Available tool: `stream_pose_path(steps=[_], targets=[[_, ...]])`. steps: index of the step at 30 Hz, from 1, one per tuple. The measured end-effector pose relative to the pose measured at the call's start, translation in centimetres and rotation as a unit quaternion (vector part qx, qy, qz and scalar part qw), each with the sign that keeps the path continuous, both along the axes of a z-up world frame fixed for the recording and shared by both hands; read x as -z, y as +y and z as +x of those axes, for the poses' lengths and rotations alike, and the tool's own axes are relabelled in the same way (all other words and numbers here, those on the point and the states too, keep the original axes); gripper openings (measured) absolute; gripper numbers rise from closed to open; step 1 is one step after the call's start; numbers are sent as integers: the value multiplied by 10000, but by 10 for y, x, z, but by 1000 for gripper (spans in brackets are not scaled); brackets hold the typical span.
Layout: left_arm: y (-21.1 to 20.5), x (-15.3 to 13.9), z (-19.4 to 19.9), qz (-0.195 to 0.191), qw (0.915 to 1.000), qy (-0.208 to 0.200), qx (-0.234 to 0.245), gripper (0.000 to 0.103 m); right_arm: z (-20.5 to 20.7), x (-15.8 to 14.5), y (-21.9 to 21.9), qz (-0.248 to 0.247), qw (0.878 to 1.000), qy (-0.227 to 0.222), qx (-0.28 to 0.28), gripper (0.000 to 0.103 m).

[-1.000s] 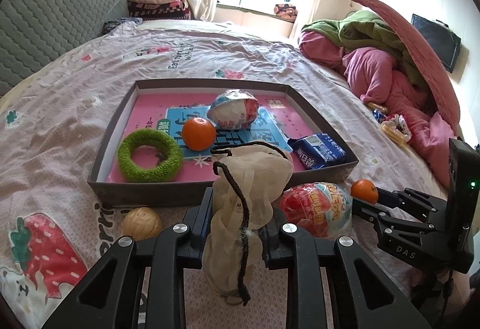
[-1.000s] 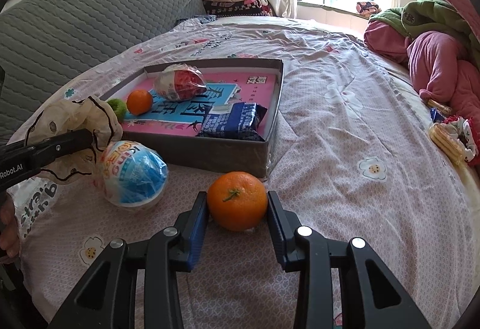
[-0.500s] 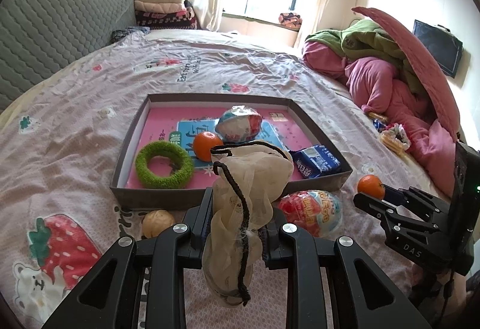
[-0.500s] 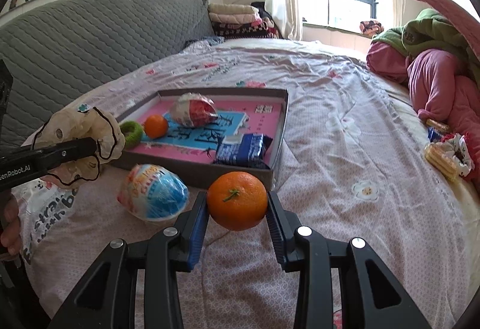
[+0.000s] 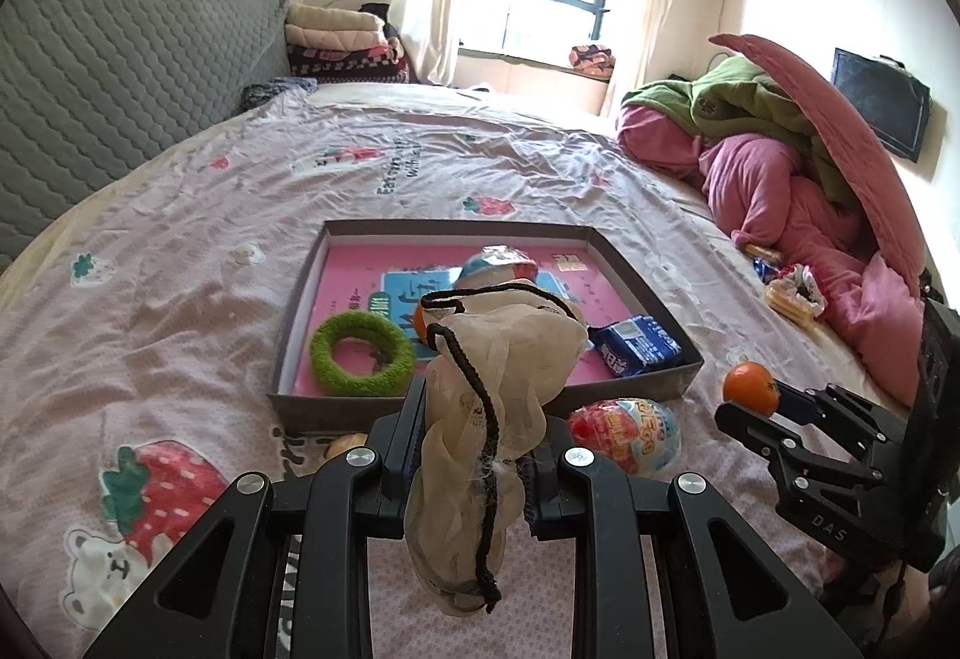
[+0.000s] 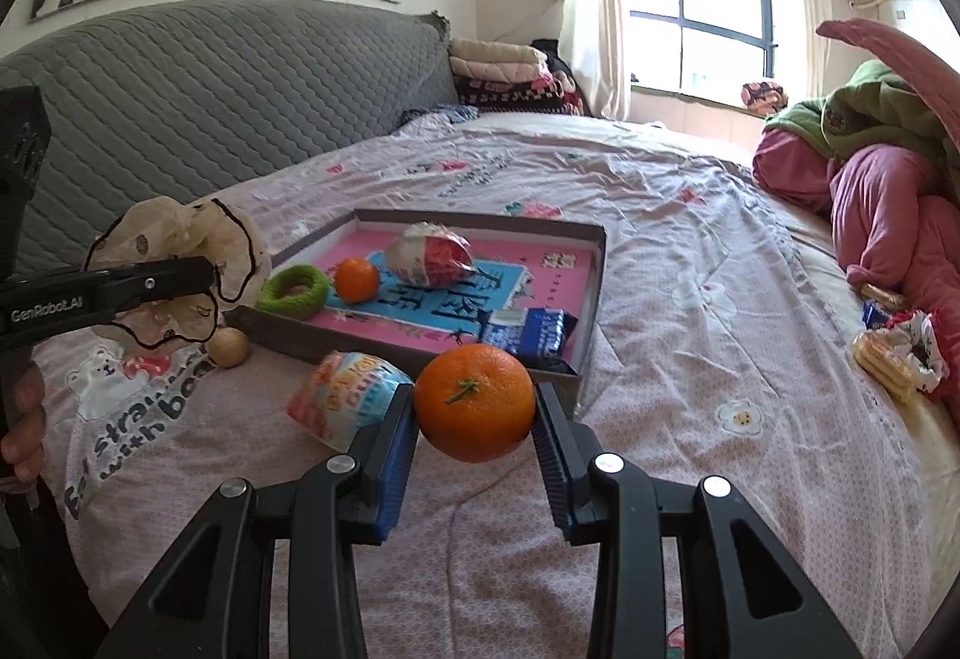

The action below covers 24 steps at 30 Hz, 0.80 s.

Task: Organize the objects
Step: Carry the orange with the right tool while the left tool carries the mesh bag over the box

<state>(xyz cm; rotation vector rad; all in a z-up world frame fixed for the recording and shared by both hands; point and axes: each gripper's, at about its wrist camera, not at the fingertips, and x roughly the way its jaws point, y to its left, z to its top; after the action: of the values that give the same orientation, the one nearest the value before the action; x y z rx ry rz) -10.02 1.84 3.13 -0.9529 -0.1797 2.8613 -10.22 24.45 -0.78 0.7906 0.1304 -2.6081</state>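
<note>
Shallow grey box [image 5: 636, 293] mid-bed; left gripper [image 5: 474, 443] clamped on limp drawstring mesh pouch [image 5: 498, 359], right gripper [image 6: 474, 419] pinching tangerine [image 6: 474, 402] above box's near corner: round fruit likely to slip and roll off.

The mesh bag [image 5: 498, 359] is thin, see-through cloth with a rough black string. The mandarin [image 6: 474, 402] has shiny, bumpy skin. The green ring [image 5: 362, 354] looks fuzzy. The egg-shaped toy [image 5: 624, 434] is in shiny plastic wrap. The box [image 5: 636, 386] looks like matt grey cardboard. The bed sheet [image 5: 180, 239] is soft printed cloth. The small ball [image 6: 227, 347] looks like smooth wood.
</note>
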Motion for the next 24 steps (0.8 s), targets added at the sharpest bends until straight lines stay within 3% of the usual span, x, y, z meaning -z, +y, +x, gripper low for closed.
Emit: stream_pose_path(steps=[13,24], targets=[[-25,-28,19,-1,9987,354,-369,26,22,-19,-10,-225,9981,516,-250,38],[-33,-36,25,8,9974,534,-476,26,18,-23,-10,-361,9978,538,-140,39]])
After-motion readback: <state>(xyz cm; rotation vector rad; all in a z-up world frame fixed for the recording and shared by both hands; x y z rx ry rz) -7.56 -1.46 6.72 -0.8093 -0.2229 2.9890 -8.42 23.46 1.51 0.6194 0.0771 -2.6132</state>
